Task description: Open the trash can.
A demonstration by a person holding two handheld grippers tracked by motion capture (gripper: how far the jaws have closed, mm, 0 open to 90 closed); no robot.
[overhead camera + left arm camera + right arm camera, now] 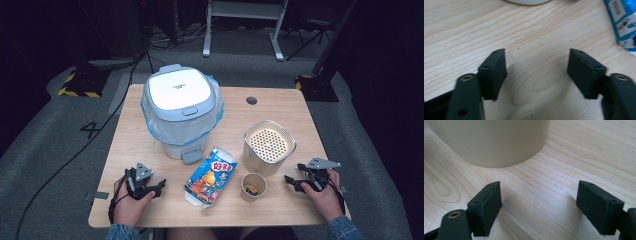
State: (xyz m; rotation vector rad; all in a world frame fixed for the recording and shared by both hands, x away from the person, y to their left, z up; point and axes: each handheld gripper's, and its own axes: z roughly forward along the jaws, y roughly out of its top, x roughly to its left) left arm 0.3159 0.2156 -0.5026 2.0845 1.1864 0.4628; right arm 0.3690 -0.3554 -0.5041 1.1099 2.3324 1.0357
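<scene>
Both hand-held grippers parked low at worktop (150, 215) near edge, L (159, 188) & R (291, 181), jaws apart, empty. Snack box (211, 176), paper cup (253, 186), canister (269, 146) between them, w/in reach.

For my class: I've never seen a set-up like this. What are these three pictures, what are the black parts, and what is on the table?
There is no robot here. A person sits at a wooden table and holds a hand-operated claw in each hand.

The high view looks down from above the person: the left claw is at bottom left, the right claw at bottom right. The other two pictures come from small cameras riding on each claw, looking along its two black jaws at the tabletop.

On the table stand a lidded white bin lined with a blue bag, a cream canister with a perforated top, a paper cup with something in it, and a blue snack packet lying flat.

Both claws are open, jaws wide apart, holding nothing. The cream canister stands just ahead of the right claw.
</scene>
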